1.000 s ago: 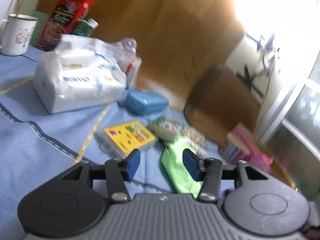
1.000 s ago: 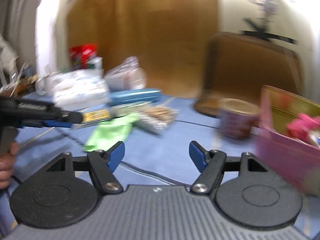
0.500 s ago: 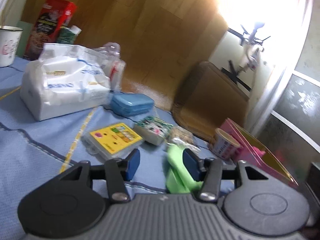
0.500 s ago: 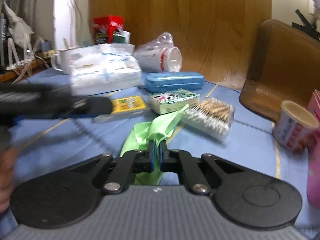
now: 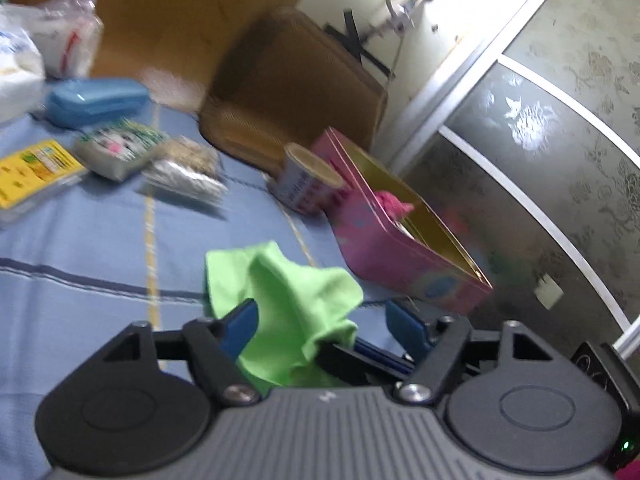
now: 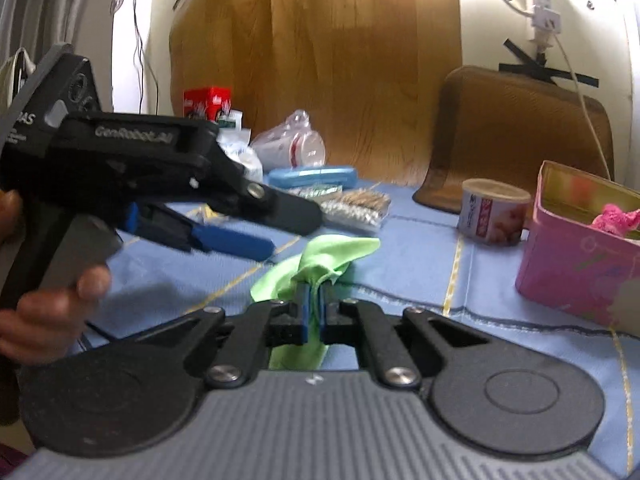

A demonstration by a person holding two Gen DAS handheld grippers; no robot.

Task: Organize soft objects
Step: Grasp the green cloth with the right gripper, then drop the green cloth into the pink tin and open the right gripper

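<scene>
A: The blue striped tablecloth (image 6: 520, 320) is crowded, and your open pink tin box (image 6: 576, 264) stands off to the right.

B: And my grippers?

A: Your left gripper (image 5: 322, 326) has its jaws apart, holding nothing. Your right gripper (image 6: 314, 314) is clamped on the crumpled green cloth (image 6: 320, 256), lifted between both tools.

B: Risks?

A: I'd judge the trailing end could snag the left tool, or sweep the small round paper cup (image 6: 494, 212) beside the box.
</scene>
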